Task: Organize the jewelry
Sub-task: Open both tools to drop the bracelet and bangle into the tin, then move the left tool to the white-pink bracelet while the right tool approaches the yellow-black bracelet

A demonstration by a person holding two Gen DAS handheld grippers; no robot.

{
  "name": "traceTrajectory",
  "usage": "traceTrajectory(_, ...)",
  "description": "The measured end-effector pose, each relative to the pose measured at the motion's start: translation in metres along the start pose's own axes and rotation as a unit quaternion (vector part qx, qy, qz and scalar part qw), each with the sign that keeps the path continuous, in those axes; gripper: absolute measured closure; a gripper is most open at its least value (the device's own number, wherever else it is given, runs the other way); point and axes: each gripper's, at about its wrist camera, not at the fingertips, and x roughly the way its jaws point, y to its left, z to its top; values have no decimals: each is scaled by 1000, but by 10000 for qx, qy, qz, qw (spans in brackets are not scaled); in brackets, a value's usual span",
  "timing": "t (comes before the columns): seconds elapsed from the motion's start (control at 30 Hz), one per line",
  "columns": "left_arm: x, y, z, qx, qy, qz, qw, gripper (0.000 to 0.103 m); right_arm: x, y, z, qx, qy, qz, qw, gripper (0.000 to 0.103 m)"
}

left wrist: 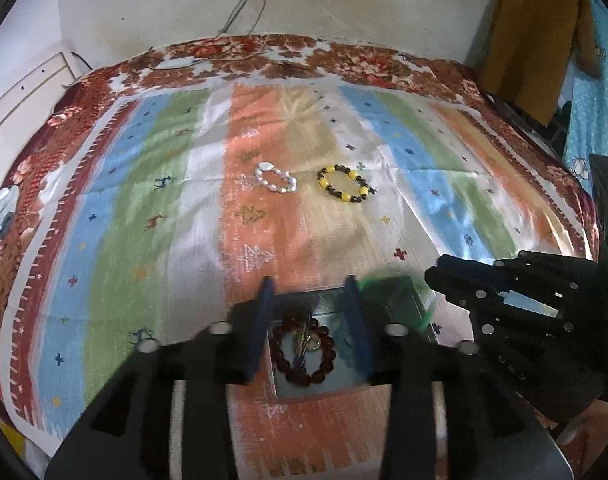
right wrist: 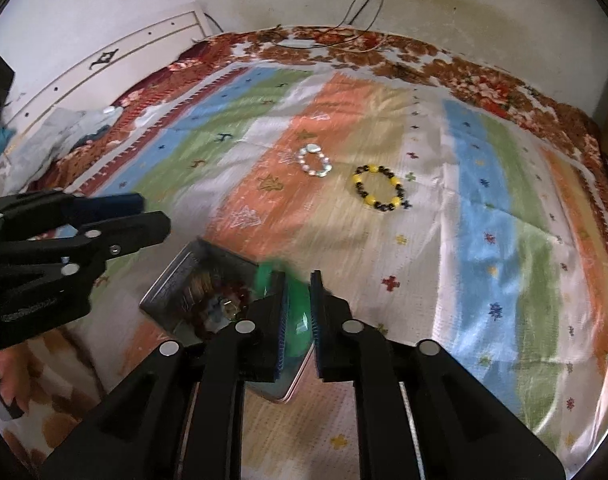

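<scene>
A small metal tin (left wrist: pixel 324 388) (right wrist: pixel 172 280) lies on the striped cloth and holds a dark red bead bracelet (left wrist: pixel 304 350) and other small pieces. My left gripper (left wrist: pixel 310 292) is open, its fingers straddling the tin above the bracelet. My right gripper (right wrist: pixel 298 280) is shut on a green bangle (right wrist: pixel 298 320) at the tin's right edge; the bangle shows blurred in the left wrist view (left wrist: pixel 396 284). A white pearl bracelet (left wrist: pixel 275 178) (right wrist: pixel 314 161) and a yellow-and-black bead bracelet (left wrist: pixel 346 184) (right wrist: pixel 380 188) lie further out on the cloth.
The striped cloth (left wrist: pixel 144 200) (right wrist: pixel 484 240) covers a bed with a floral blanket (left wrist: pixel 264 56) at the far edge. Cables (left wrist: pixel 244 4) hang down the back wall. A white headboard (right wrist: pixel 104 64) is at the left. A mustard garment (left wrist: pixel 536 32) hangs at the right.
</scene>
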Motion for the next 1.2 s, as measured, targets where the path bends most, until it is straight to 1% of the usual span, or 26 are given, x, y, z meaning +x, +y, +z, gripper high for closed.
traceTrajectory(0.03,0,3,1,-46,-15,2,10000,60,-1,0,0,-24,-18,-50,10000,70)
traceTrajectory(0.07,0,6,1,-92,-17,20,10000,57,-2,-1,1,-38,-60,-110,9999,67)
traceTrajectory(0.17,2,13,2,-220,21,49,9997,54,-4,-4,1,3,-95,-147,9998,64)
traceTrajectory(0.2,3,14,2,-260,29,42,9996,52,-3,-6,1,24,-93,-147,9998,60)
traceTrajectory(0.27,4,18,4,-318,45,42,9995,50,-3,-8,2,55,-89,-166,9998,59)
traceTrajectory(0.33,6,21,5,-346,46,109,9993,49,-3,-11,2,96,-96,-191,9997,54)
traceTrajectory(0.53,12,24,10,-345,77,210,9992,45,-1,-20,4,274,-125,-241,9993,48)
traceTrajectory(0.6,14,26,12,-329,77,238,9991,41,0,-23,5,304,-118,-251,9992,44)
traceTrajectory(0.7,17,28,18,-300,34,308,9991,38,2,-26,7,383,-127,-260,9988,41)
traceTrajectory(0.83,23,30,26,-296,3,367,9989,35,3,-32,11,489,-187,-277,9982,35)
traceTrajectory(1.0,34,34,39,-288,-2,453,9986,29,8,-43,21,610,-240,-340,9973,32)
traceTrajectory(1.2,47,38,53,-265,10,508,9984,27,18,-60,38,814,-294,-419,9954,31)
